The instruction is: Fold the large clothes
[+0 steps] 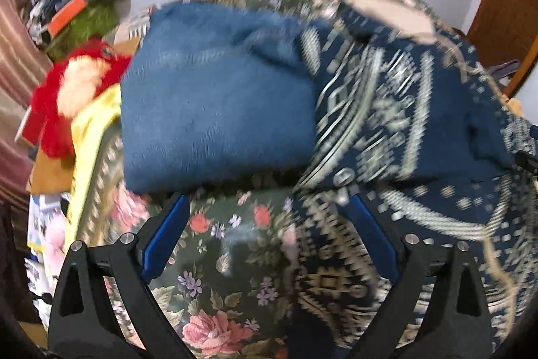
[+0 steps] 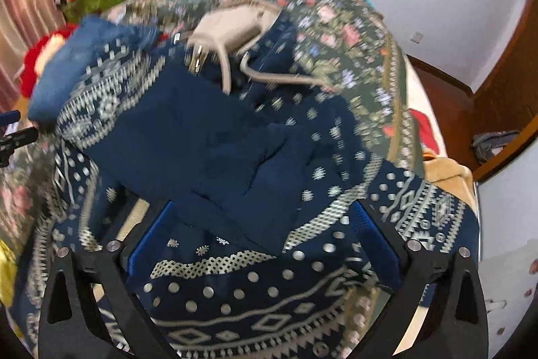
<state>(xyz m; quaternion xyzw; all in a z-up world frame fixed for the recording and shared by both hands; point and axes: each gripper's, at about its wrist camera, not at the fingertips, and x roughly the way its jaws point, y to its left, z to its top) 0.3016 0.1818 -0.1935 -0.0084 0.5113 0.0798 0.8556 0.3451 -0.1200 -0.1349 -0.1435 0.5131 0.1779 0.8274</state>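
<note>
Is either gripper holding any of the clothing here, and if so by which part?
Nothing is held. The left gripper and right gripper are both open above the patterned navy garment, pads not pressing on it.

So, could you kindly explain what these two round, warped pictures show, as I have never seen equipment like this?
Each picture comes from a wide-angle camera mounted on a hand-held two-finger gripper, looking forward along its fingers. A person carries one in each hand; there is no robot. The left view shows the left gripper, black with blue pads, open over a dark floral bedspread. The right view shows the right gripper, open above a navy garment with a pale geometric pattern. Beside it lies a folded plain blue knit, and a beige strapped piece rests further back. Neither gripper holds anything.
</note>
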